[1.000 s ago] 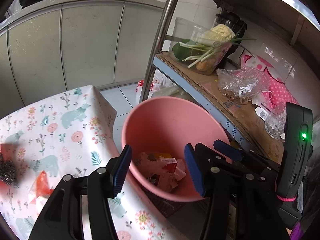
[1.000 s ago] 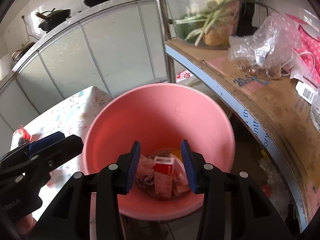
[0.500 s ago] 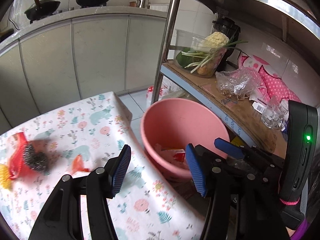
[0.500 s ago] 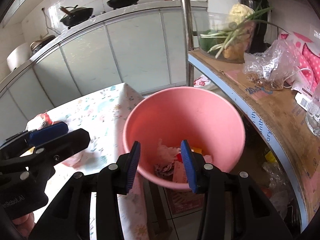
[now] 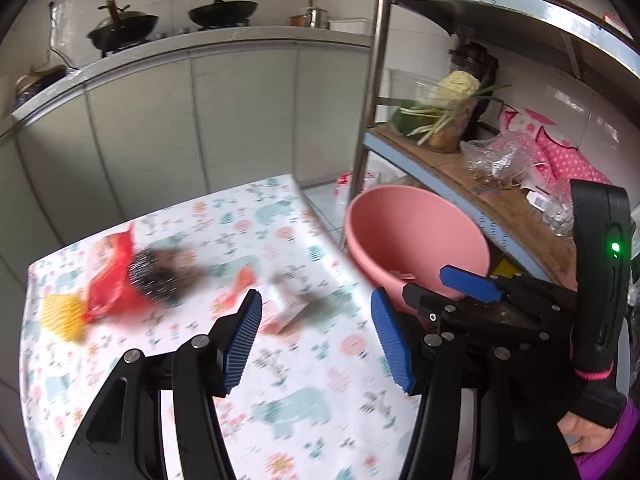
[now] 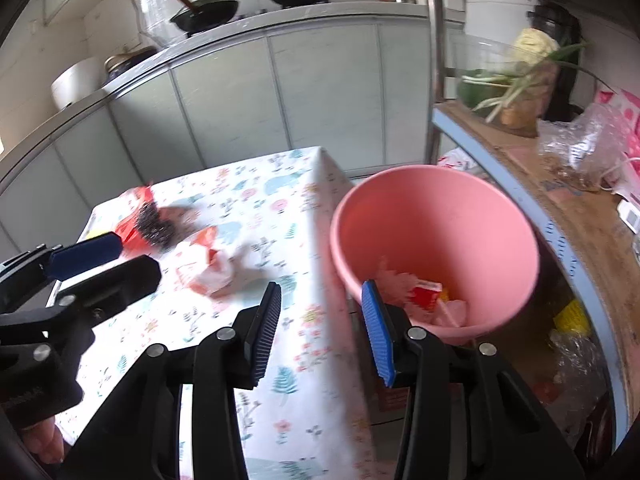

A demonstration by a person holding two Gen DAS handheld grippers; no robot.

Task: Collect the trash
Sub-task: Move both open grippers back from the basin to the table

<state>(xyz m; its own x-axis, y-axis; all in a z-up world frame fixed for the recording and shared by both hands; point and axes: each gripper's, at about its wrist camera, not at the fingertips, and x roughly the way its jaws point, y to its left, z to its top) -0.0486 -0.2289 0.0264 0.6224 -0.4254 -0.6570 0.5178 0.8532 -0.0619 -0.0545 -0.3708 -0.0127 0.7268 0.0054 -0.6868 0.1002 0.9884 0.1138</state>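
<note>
**A:** What are the two grippers doing?

**B:** The left gripper (image 5: 316, 340) has its jaws spread wide with nothing between them, over the near half of the tabletop (image 5: 304, 368). The right gripper (image 6: 320, 332) stands with its jaws apart too, less widely, also empty, over the tabletop's right edge.

**A:** Where is the trash?

**B:** Some lies in the bottom of the pink bucket (image 6: 436, 216), which stands off the right edge of the tabletop, close against it, under the metal shelf rack (image 5: 480, 200). A red carton (image 6: 426, 294) shows among crumpled scraps there. On the tabletop, a crumpled white-and-orange wrapper (image 6: 212, 268) lies near the middle. Toward the far left corner sit a steel scourer (image 5: 154, 276) against a red bag (image 5: 108, 280), and a yellow mesh ball (image 5: 66, 316) at the left edge.

**A:** Any free room?

**B:** The near half of the flowered cloth is bare, as is the strip between the wrapper and the right edge. The rack's upright post (image 5: 370, 92) rises just behind the bucket.
</note>
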